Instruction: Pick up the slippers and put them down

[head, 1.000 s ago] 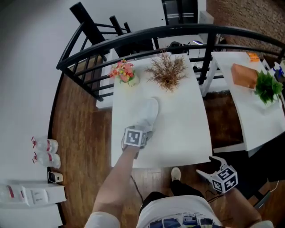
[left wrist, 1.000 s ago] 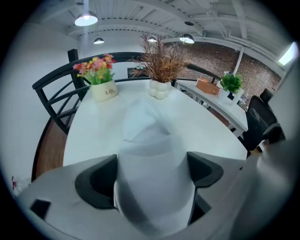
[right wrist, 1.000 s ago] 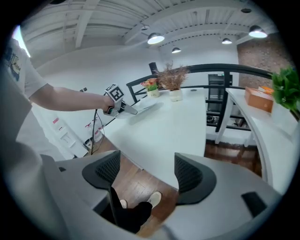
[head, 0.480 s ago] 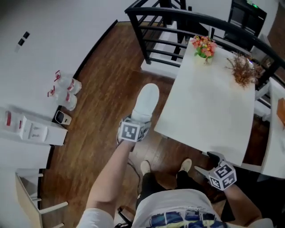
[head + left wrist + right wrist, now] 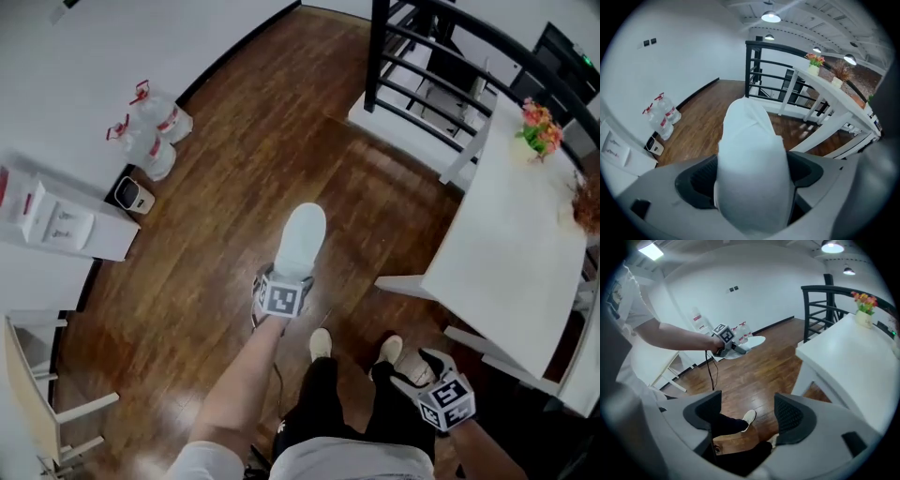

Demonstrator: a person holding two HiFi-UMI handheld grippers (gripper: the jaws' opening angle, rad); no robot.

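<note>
The left hand-held gripper [image 5: 287,277] now holds the white fabric slipper [image 5: 302,236] over the brown wooden floor [image 5: 211,225], no longer on the white worktop [image 5: 516,253]. That worktop has swung well off to the right.

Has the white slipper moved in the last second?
Yes. The white slipper, held in the left claw, went from above the white table to over the brown wooden floor.

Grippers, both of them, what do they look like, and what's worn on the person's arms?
The left gripper and right gripper have light grey bodies and textured black pads, each with a white cube bearing black square markers. A thin black cable hangs from the left one. The sleeves are short and white.
</note>
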